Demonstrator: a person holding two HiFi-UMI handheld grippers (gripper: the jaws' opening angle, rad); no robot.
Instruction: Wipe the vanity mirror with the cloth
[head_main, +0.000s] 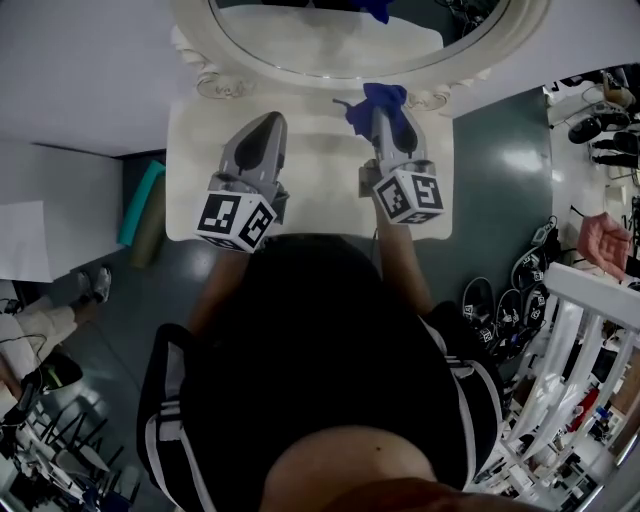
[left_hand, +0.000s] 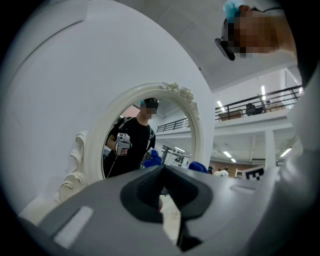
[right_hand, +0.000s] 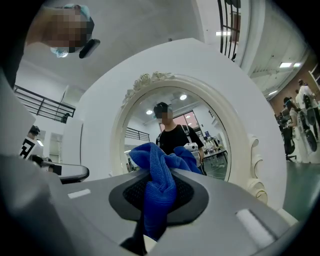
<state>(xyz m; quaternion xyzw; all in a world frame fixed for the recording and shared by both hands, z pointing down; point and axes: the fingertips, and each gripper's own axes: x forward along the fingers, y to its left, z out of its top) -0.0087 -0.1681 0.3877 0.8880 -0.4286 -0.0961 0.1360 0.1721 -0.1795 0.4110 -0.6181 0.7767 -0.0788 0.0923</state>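
An oval vanity mirror (head_main: 340, 45) in an ornate cream frame stands at the back of a white vanity top (head_main: 310, 180). My right gripper (head_main: 385, 115) is shut on a blue cloth (head_main: 378, 100), held just in front of the frame's lower edge. In the right gripper view the blue cloth (right_hand: 160, 185) bunches between the jaws, with the mirror (right_hand: 175, 135) ahead. My left gripper (head_main: 268, 128) hovers over the vanity top to the left, jaws closed on nothing. The left gripper view shows the mirror (left_hand: 145, 140) ahead and to the left.
A white wall (head_main: 80, 70) rises behind the vanity. On the left floor stands a teal and tan object (head_main: 145, 205). White railings (head_main: 570, 360) and cables (head_main: 510, 300) lie at the right. Another person's hand (head_main: 605, 240) shows at the far right.
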